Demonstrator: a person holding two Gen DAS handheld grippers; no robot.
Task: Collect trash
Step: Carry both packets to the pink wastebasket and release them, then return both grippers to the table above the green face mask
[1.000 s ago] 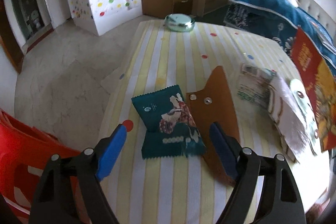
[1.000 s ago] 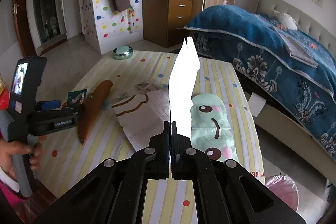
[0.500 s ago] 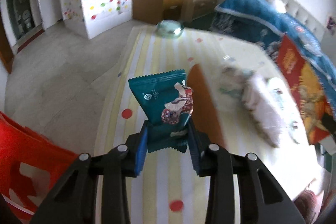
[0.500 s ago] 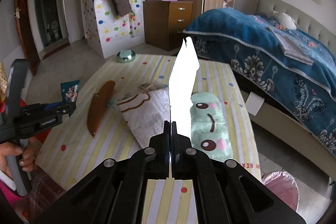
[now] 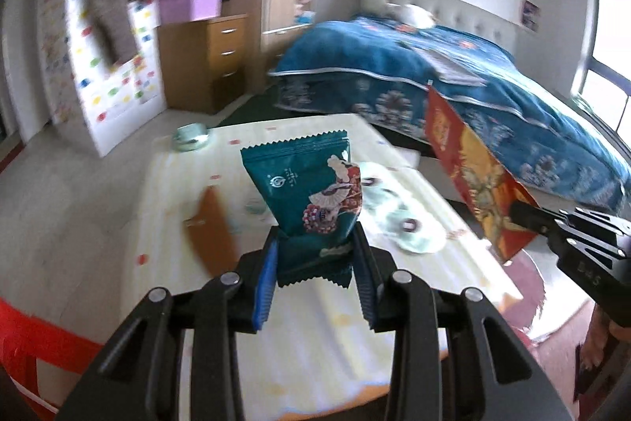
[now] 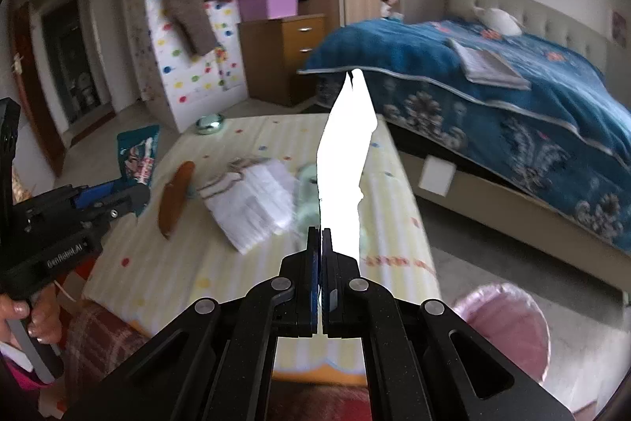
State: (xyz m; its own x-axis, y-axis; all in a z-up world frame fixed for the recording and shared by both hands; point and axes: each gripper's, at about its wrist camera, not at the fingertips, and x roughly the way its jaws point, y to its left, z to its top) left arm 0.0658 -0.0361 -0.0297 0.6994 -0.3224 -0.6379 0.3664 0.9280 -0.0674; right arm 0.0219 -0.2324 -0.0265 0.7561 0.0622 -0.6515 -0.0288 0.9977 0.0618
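Left tongs (image 5: 315,275) grip the teal foil snack packet (image 5: 311,192) above the striped surface (image 5: 315,342); right tongs (image 6: 320,263) pinch a red printed bag (image 5: 473,180). Keep both grips firm; carry toward the pink-lined bin (image 6: 508,322) beside that surface.

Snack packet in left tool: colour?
Teal snack packet with a printed figure; left wrist view shows it best.

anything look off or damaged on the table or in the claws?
Nothing spilled or broken. The teal snack wrapper in the left claw has a torn edge. The red packet in the right claw shows blown-out white in its own camera.
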